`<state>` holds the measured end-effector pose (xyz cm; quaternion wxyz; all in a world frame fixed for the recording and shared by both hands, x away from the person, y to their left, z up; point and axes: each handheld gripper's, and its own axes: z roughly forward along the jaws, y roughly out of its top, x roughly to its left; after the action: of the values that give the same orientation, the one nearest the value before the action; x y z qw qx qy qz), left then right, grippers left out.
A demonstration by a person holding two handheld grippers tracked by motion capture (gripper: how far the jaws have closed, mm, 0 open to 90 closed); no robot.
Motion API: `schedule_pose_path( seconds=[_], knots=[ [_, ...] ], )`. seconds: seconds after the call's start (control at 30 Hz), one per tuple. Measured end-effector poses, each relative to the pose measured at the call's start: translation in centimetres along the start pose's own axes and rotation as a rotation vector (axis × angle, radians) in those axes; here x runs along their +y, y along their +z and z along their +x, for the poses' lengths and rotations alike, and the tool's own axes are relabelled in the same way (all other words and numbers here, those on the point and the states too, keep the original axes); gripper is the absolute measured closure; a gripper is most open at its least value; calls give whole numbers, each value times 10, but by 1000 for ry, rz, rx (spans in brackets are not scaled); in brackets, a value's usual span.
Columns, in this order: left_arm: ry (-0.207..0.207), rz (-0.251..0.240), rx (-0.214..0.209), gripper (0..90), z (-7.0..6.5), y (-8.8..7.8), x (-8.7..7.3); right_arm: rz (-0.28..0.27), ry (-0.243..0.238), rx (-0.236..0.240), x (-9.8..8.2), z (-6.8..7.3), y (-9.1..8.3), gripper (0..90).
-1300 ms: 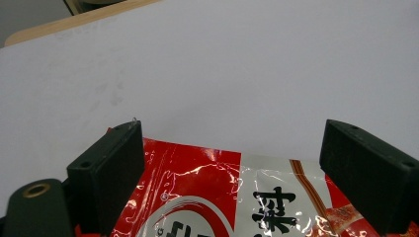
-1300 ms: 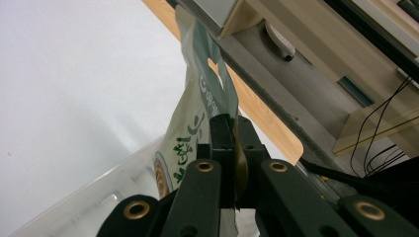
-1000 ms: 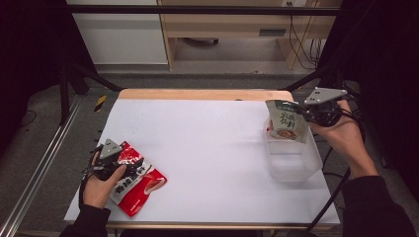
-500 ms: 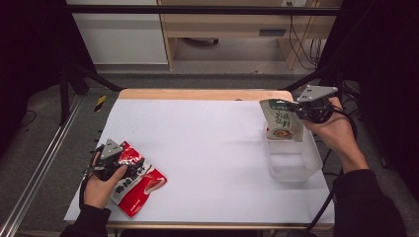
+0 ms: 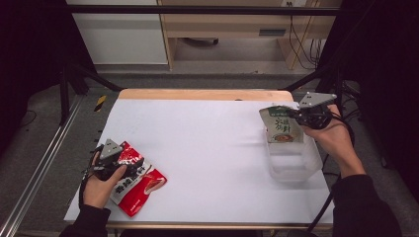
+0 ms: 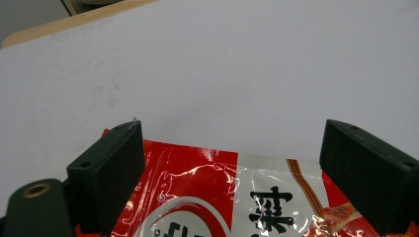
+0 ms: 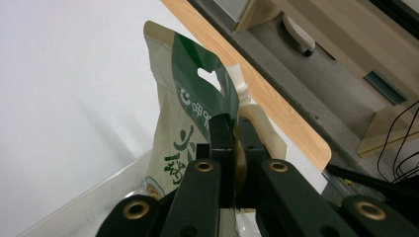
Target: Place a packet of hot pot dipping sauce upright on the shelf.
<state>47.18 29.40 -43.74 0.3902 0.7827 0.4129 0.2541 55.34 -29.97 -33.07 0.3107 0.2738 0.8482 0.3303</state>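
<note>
A green-and-cream pouch (image 5: 280, 127) with dark lettering, a bowl pictured near its base and a punched hang hole at the top hangs upright over the far end of a clear plastic bin (image 5: 291, 163) at the right side of the white table (image 5: 207, 143). The right gripper (image 5: 302, 114) is clamped tight on the pouch's upper edge (both black jaws pinch the film just beside a white spout (image 7: 240, 88) in the right gripper view). At the near left corner a red-and-white snack packet (image 5: 136, 182) lies flat, a second red packet (image 5: 129, 155) partly under the hand. The left gripper (image 5: 114, 159) rests over them with its jaws spread wide, one on each side of the packet (image 6: 232, 197), not pressing it. Beyond the table's wooden far edge (image 5: 197, 94) stand a cabinet and trailing cables. Compared with a second ago, the pouch sits slightly farther toward the table's far side and more upright; the left hand and its packets are unchanged.
</note>
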Motion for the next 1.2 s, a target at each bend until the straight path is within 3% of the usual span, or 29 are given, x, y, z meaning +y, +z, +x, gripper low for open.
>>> schedule_pose_path(
  seconds=[0.33, 0.97, 1.2],
  knots=[
    [-1, -1, -1, 102, 1, 0, 0, -7, 52, -3, -13, -3, -2, 895],
    [4, 0, -8, 102, 0, 0, 0, 24, 97, -14, -22, -7, -7, 879],
    [4, 2, -10, 102, 1, 0, 0, 51, 130, -29, -36, -10, -13, 864]
  ],
)
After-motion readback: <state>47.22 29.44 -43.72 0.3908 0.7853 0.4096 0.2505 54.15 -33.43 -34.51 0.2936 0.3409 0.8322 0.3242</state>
